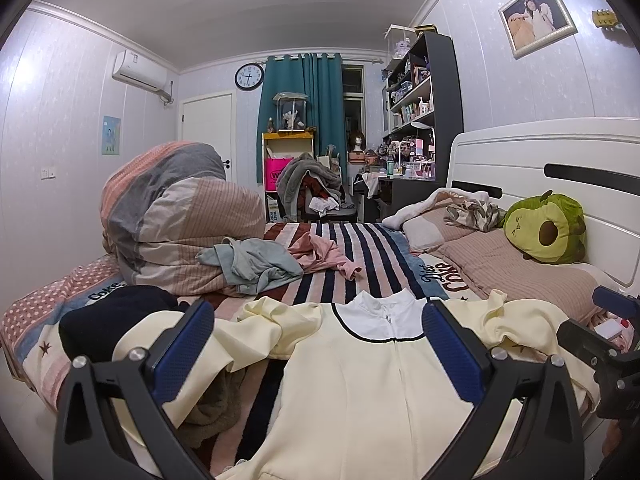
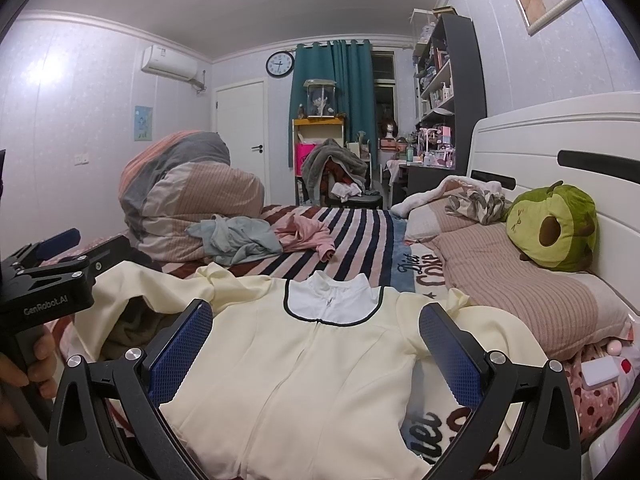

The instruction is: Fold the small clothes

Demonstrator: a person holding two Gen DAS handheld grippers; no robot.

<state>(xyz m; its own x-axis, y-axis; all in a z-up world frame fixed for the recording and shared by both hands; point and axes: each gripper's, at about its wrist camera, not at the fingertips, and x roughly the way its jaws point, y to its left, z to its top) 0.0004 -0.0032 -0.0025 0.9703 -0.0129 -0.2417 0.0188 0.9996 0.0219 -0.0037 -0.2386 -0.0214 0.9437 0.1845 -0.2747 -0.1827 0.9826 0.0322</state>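
Note:
A cream garment (image 1: 360, 392) with a white bib collar lies spread front-up on the striped bed, collar pointing away; it also shows in the right wrist view (image 2: 304, 368). My left gripper (image 1: 318, 328) is open and empty, hovering over the garment's chest, its blue pads either side of the collar. My right gripper (image 2: 316, 332) is open and empty above the same garment. The left gripper body (image 2: 48, 280) shows at the left edge of the right wrist view. A light blue garment (image 1: 252, 264) and a pink garment (image 1: 324, 254) lie crumpled further up the bed.
A rolled striped duvet (image 1: 176, 216) sits at the left of the bed. A navy garment (image 1: 116, 316) lies near left. Pillows (image 1: 516, 268) and an avocado plush (image 1: 548, 226) lie by the white headboard (image 1: 560, 160) on the right. A cluttered chair (image 1: 316, 192) stands beyond the bed.

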